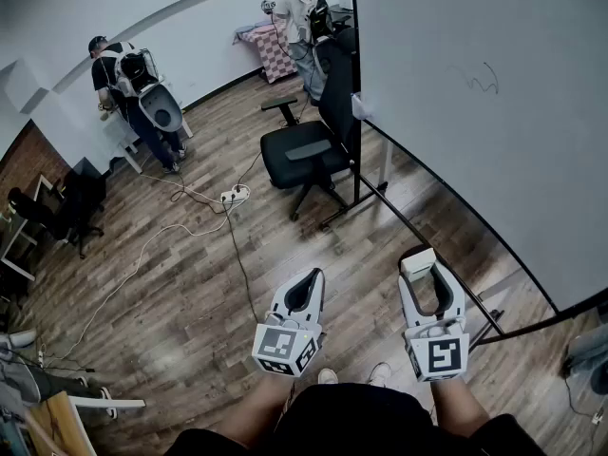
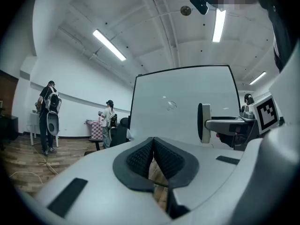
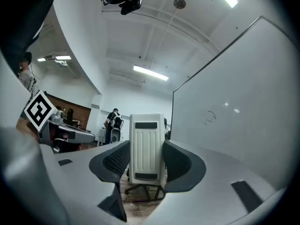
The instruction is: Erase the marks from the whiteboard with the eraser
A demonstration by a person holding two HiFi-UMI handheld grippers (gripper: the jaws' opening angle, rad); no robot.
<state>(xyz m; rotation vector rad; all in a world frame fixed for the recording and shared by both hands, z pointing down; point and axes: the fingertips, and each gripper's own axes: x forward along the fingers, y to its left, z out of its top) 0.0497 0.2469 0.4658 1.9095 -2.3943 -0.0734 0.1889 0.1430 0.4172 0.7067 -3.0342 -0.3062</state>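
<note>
A large whiteboard (image 1: 494, 112) on a black stand fills the right of the head view, with a small dark scribble (image 1: 480, 77) high on it. The scribble (image 3: 210, 117) also shows in the right gripper view, and faintly (image 2: 171, 105) in the left gripper view. My right gripper (image 1: 429, 275) is shut on a white ribbed eraser (image 3: 146, 148), well short of the board; the eraser (image 1: 418, 260) sticks out past its fingertips. My left gripper (image 1: 304, 288) is shut with nothing in it, its pads (image 2: 140, 157) pressed together, and it hangs beside the right one above the floor.
A black office chair (image 1: 309, 145) stands near the board's left edge. A power strip and cables (image 1: 233, 196) lie on the wood floor. Two people (image 1: 133, 93) (image 1: 299, 17) stand by the far wall, one next to a checkered table (image 1: 266, 47).
</note>
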